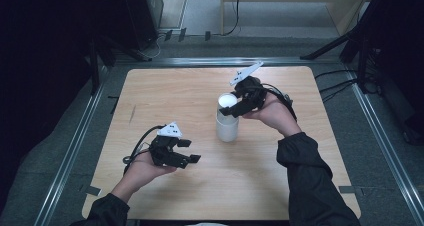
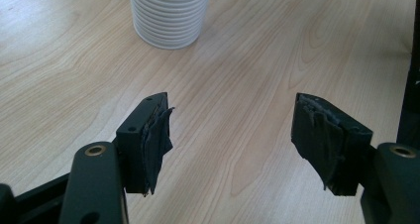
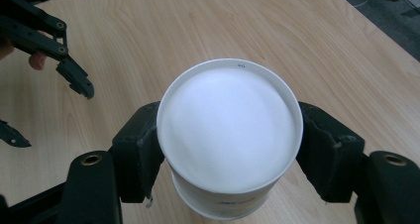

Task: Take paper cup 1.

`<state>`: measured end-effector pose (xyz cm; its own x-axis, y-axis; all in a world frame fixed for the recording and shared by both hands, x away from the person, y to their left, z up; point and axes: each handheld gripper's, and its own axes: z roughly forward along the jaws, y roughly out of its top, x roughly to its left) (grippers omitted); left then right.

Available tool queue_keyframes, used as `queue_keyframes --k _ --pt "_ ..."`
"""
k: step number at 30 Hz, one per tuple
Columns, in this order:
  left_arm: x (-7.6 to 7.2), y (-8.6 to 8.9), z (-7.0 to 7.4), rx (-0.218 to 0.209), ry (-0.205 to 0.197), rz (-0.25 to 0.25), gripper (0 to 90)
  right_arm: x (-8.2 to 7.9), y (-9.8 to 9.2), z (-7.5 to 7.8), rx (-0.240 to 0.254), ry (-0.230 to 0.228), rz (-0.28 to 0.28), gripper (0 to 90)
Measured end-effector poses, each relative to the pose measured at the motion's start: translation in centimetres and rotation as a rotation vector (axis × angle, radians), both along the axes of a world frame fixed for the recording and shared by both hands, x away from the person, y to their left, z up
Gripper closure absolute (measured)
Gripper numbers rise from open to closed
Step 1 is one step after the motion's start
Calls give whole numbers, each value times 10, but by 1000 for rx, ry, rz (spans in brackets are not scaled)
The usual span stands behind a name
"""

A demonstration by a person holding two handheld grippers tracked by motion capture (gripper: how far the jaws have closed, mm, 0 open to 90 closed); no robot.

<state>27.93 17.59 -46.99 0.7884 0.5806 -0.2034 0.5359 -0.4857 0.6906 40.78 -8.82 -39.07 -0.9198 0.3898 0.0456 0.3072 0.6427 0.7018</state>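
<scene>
Nearest to me, at about 7 o'clock on the wooden table (image 1: 150, 93), my left hand (image 1: 142, 168) holds my left gripper (image 1: 192, 151) low above the bare wood, its cable looping out behind it and its grey three-cornered plate facing up. Its jaws are spread wide with nothing between them; in the left gripper view the two black pads (image 2: 157, 140) show frayed, peeling covering, and plain wood grain fills the gap. From that same view, toward 12 o'clock, the ribbed lower part of a stack of white paper cups (image 2: 169, 16) stands on the table, well apart from the left gripper. In the high view this stack of white paper cups (image 1: 227, 121) stands upright slightly right of the table's centre, its closed white end facing up, so the cups sit mouth down. My right gripper (image 1: 231, 107) comes in from about 2 o'clock, carried by my right hand (image 1: 272, 113), with its grey plate tilted up and away. In the right gripper view its two jaws sit on opposite sides of the topmost cup, just under the round white end (image 3: 229, 125), each pad touching the cup's wall; I read this as the right gripper clasping the stack at its top. In that view the left gripper (image 3: 52, 87) appears farther off at about 10 o'clock, a fingertip behind its linkage, clear of the cups. Beyond the table's far edge, at 12 o'clock, lie a grey floor (image 1: 210, 6) and dark cables.
</scene>
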Motion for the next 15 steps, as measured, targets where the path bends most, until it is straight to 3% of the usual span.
queue_keyframes --k 9,15 --pt "1 -1 -1 6 1 -5 307 -2 2 6 -19 -17 -6 333" --pt "1 -1 -2 15 0 -8 303 -5 1 12 -3 -30 -10 333"
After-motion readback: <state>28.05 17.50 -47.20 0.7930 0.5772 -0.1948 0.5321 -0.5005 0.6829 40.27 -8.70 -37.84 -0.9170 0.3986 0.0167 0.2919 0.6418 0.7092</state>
